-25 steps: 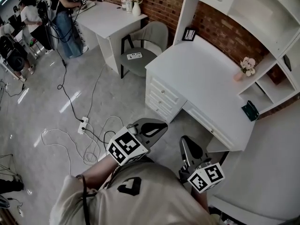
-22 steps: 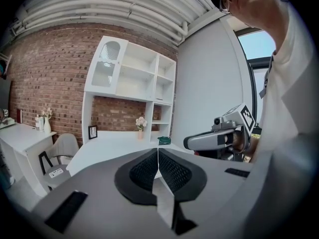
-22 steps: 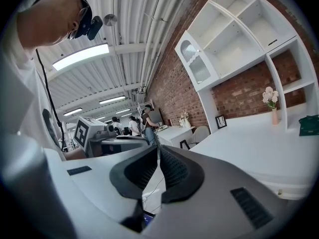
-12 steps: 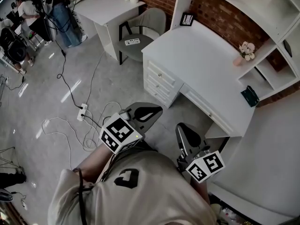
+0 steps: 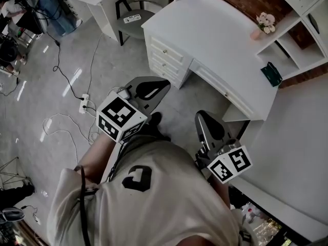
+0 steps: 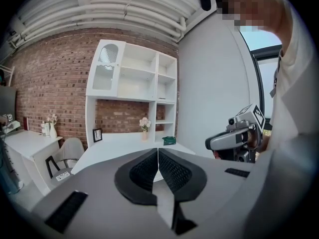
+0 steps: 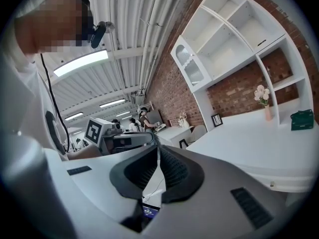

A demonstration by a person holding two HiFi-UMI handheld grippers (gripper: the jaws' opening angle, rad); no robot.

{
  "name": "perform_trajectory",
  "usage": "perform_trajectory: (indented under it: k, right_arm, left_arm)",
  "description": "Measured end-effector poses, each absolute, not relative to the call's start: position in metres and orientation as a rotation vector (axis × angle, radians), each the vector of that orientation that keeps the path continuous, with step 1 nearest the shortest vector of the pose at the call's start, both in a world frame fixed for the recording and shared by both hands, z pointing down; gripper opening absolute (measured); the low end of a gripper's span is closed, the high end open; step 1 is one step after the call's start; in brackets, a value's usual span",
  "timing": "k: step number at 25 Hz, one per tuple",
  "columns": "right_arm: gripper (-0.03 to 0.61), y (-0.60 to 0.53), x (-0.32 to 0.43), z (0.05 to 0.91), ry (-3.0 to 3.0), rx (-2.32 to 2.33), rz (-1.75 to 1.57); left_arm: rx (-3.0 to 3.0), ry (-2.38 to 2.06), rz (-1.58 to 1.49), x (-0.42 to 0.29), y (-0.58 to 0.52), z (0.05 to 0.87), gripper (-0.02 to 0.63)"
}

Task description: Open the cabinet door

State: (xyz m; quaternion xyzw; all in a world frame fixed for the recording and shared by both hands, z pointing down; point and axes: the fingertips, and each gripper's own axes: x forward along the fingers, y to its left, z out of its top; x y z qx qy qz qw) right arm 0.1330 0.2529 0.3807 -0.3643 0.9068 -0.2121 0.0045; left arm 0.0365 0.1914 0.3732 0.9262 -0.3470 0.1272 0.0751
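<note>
Head view: approach leg, both tools clenched on nothing.
Head view had left gripper and right gripper over the floor, short of the desk. Left gripper view: jaws met, empty; cabinet door sat high at the left end of the shelf unit, well apart. Right gripper view: jaws together, empty; door's fittings too small to tell. Judged: step close, raise one tool, part jaws before the door's edge, pull along its swing.

Pale T-shirt, dark chest logo; grey left gripper and right gripper, black-and-white marker cubes.
</note>
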Motion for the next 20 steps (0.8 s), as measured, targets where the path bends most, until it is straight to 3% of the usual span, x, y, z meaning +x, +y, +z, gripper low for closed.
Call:
perform_trajectory:
  k: [20]
  right_arm:
    - [0.038, 0.194, 0.127, 0.401, 2.825, -1.284, -0.735]
  left_arm:
    - [2.792, -0.863, 0.350, 0.043, 0.131, 0.402, 0.018]
